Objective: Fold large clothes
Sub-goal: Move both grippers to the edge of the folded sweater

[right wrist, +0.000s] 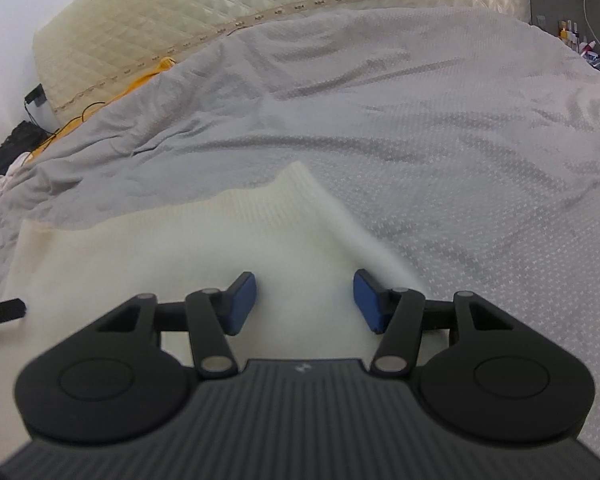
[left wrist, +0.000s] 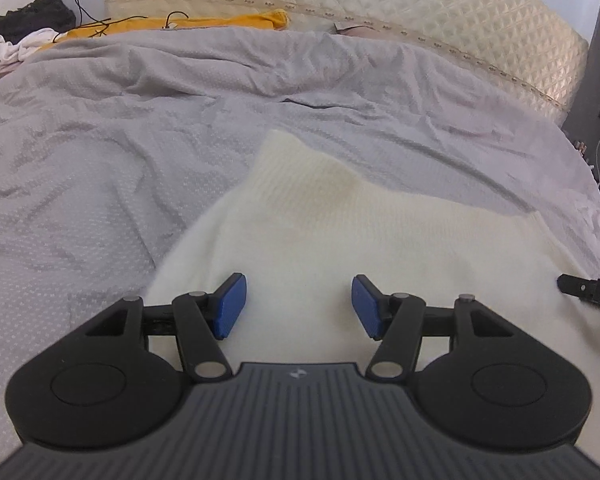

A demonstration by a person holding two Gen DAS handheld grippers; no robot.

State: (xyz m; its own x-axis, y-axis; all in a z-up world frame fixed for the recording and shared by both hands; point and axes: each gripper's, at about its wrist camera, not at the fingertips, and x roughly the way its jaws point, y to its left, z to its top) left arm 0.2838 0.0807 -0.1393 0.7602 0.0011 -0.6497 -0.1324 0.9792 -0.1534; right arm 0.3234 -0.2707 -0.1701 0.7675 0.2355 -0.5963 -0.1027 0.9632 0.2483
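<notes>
A: Start with the biggest thing. What carries the work?

B: A bed (left wrist: 100,160) under a rumpled grey cover, with a quilted cream mattress (left wrist: 420,12) leaning against the wall behind it. At the far left edge there is a strip of yellow cloth (left wrist: 180,24) and a heap of white laundry (left wrist: 8,50).

A: And the garment?

B: A cream knitted sweater (left wrist: 340,240) lies on the grey cover, directly under both tools. Its far edge rises into a soft peak, and the ribbed band shows clearly in the right wrist view (right wrist: 228,216).

A: The tools?

B: The left gripper (left wrist: 299,307) sits over the sweater's left part, jaws standing half open with only knit showing in the gap; the pads do not look to be pressing cloth. The right gripper (right wrist: 305,303) hangs near the sweater's right edge, jaws likewise half apart and gripping nothing I can see.

A: So which step is this?

B: I judge it an approach to a pick-up: both tools poised over the near part of the garment, no fold made yet.

A: What does the next move call for?

B: Probably lowering each pair of pads onto an edge or corner, pinching through the thick knit evenly on both sides, then lifting together so the fold lands straight.
</notes>
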